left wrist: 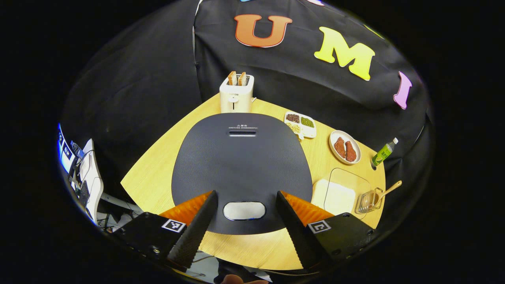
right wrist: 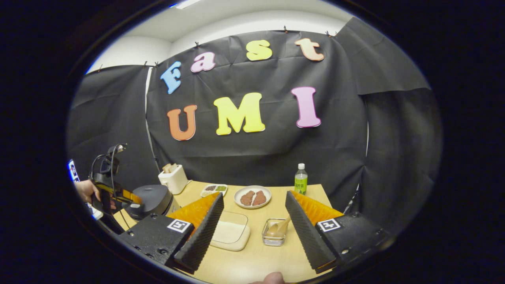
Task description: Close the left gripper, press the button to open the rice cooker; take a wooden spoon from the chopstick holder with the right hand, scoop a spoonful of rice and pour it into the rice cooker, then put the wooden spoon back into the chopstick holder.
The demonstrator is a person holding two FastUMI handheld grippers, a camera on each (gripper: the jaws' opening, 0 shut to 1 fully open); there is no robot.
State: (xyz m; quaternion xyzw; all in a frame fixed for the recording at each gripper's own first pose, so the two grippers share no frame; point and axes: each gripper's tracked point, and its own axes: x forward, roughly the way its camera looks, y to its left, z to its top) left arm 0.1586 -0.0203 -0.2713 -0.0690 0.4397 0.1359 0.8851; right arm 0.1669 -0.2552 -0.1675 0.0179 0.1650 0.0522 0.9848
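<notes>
Left tool (left wrist: 244,197) over cooker button (left wrist: 244,210)

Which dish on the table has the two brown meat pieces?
The round white plate, beside the green bottle. The divided tray near the toaster holds beans or grains instead.

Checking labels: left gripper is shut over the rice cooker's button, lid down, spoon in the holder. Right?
Not quite: the left gripper is open, its fingers either side of the button, as the left gripper view shows. The rice cooker lid is down, the wooden spoon in the chopstick holder.
</notes>
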